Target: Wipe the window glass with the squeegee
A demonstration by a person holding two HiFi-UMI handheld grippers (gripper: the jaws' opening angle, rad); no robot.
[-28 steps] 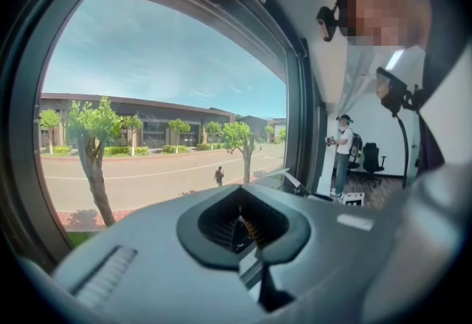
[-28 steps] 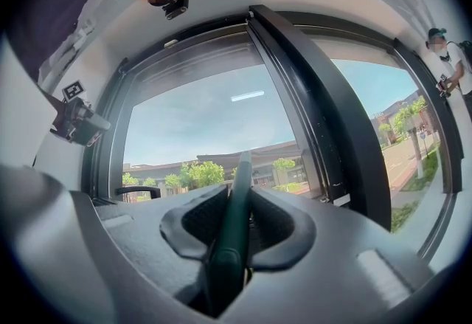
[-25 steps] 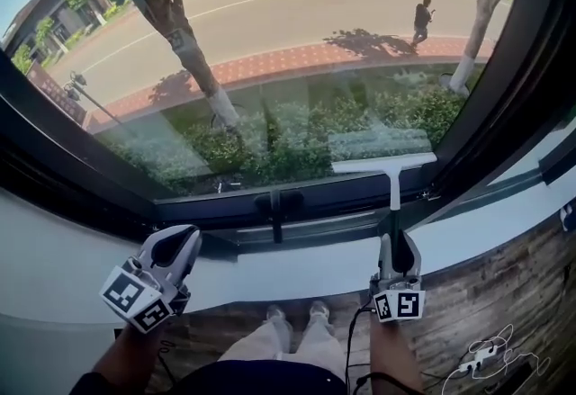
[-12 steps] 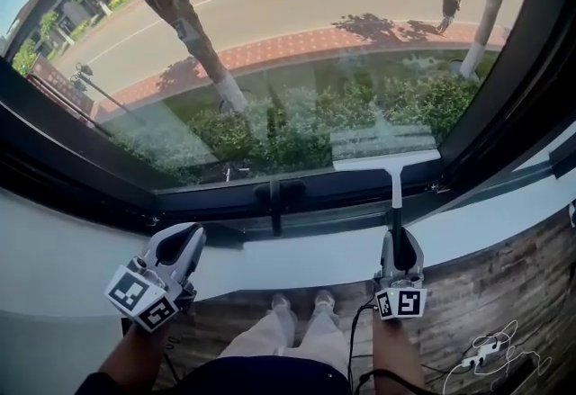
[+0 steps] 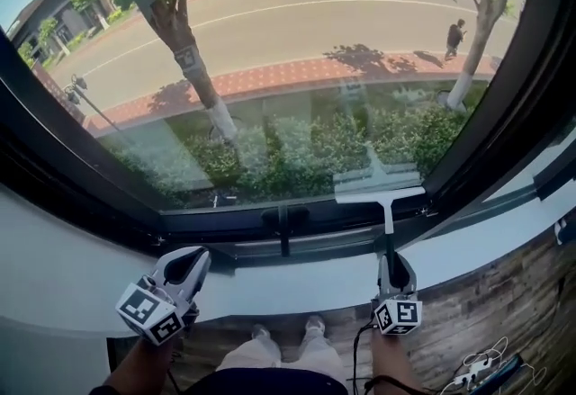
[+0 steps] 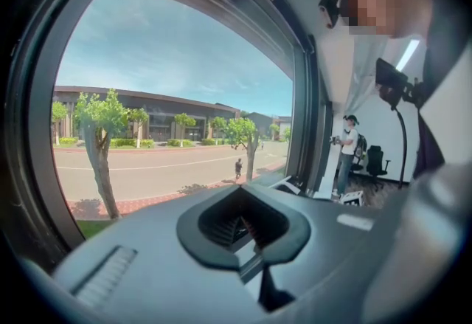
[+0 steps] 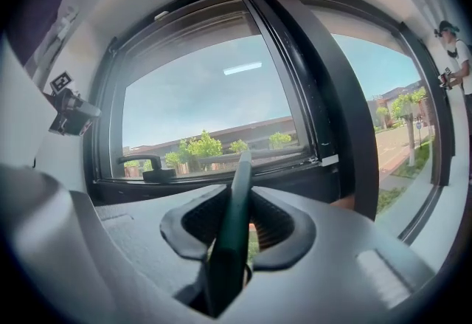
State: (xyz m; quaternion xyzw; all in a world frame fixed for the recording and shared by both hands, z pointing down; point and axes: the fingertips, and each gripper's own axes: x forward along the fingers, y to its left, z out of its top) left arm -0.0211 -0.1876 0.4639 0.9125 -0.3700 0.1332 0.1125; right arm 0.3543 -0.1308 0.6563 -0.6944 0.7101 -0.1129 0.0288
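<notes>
Judged step: a stroke low on the window glass [image 5: 297, 69]. The right gripper [image 5: 394, 260], lower right of frame, clamps the squeegee [image 5: 380, 194] by its handle; its blade lies at the glass's bottom edge, right of centre. Best keep the blade flat, pressure even. The left gripper [image 5: 186, 264], lower left, is closed, empty. One squeegee, two grippers

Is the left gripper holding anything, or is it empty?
Empty. On the left gripper the jaws sit together with nothing between them; the right gripper holds the squeegee.
</notes>
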